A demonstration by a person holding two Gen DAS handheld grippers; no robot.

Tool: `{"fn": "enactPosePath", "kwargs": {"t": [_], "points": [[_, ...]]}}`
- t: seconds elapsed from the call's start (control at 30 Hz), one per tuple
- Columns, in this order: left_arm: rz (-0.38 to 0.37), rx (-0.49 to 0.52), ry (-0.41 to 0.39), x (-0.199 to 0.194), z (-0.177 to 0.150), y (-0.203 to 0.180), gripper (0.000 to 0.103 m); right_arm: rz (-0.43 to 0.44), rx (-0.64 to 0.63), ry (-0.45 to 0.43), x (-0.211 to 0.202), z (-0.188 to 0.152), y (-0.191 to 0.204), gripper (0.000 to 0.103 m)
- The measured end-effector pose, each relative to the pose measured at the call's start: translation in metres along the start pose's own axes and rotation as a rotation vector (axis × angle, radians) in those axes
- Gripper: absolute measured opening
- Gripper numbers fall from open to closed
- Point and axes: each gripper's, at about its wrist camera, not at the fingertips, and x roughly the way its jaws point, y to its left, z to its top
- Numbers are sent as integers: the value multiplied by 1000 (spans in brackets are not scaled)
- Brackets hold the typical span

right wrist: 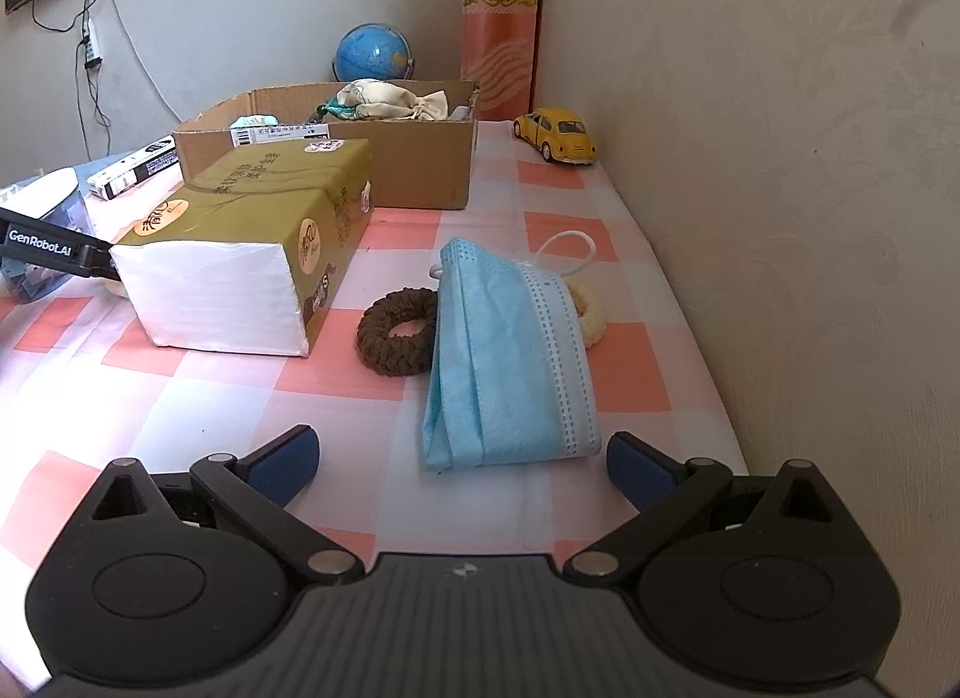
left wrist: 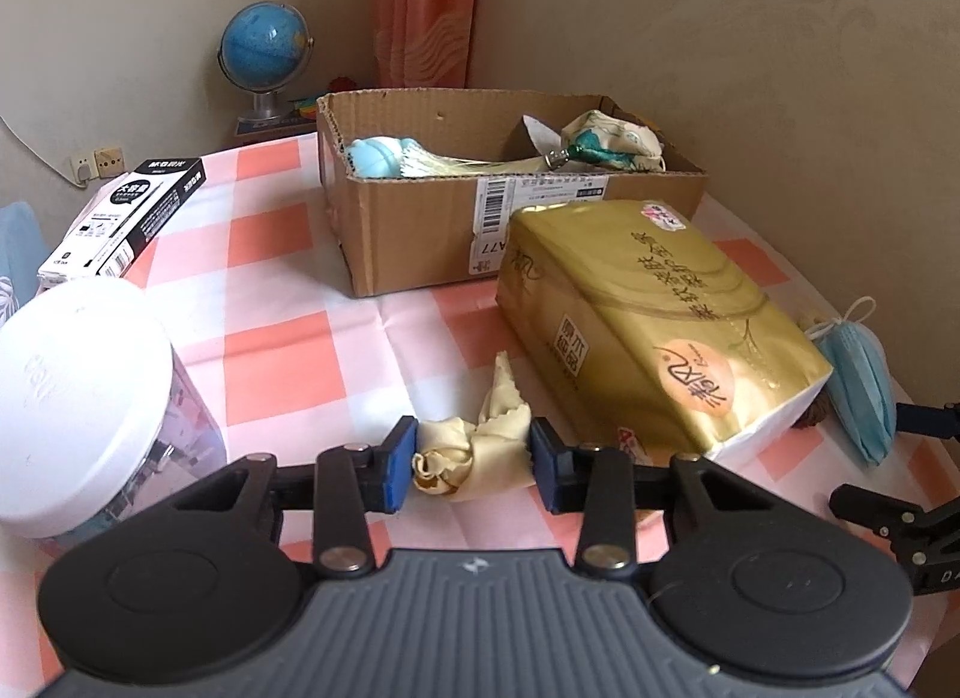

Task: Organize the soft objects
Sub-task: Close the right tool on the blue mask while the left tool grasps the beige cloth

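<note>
A crumpled cream cloth (left wrist: 474,452) lies on the checked tablecloth between the blue pads of my left gripper (left wrist: 474,464); the jaws stand close on both sides of it, partly closed, the left pad touching it. An open cardboard box (left wrist: 420,236) behind holds a pale blue soft item (left wrist: 378,155) and a patterned pouch (left wrist: 606,143); the box shows in the right wrist view too (right wrist: 414,170). My right gripper (right wrist: 462,461) is wide open and empty just before a folded blue face mask (right wrist: 510,356). A brown scrunchie (right wrist: 396,332) and a cream scrunchie (right wrist: 591,308) lie beside the mask.
A gold tissue pack (left wrist: 648,308) lies right of the cloth, also in the right wrist view (right wrist: 252,236). A white-lidded jar (left wrist: 78,410) stands at the left, a black-and-white box (left wrist: 120,218) behind it. A yellow toy car (right wrist: 558,134) and a globe (left wrist: 264,44) are near the wall.
</note>
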Motion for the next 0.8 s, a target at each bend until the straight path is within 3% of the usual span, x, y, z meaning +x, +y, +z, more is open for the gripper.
{"fn": "enactPosePath", "kwargs": {"t": [0.37,0.43,0.57,0.73,0.8], "points": [[-1,-28,5,-3,-4,4,38,-16,-50,-27,1,22,-5,99],[0,-27,4,-3,-3,3,38,-18,-51,-23,4,27,-7,90],[1,-18,7,-4,-4,3,38,-21,-51,-23,7,31,-8,82],[-4,2,18,-4,-2,3,38,-27,-53,14,12,31,-7,55],[-8,15,23,-5,-2,2,38,-35,-40,22,11,31,-8,51]]}}
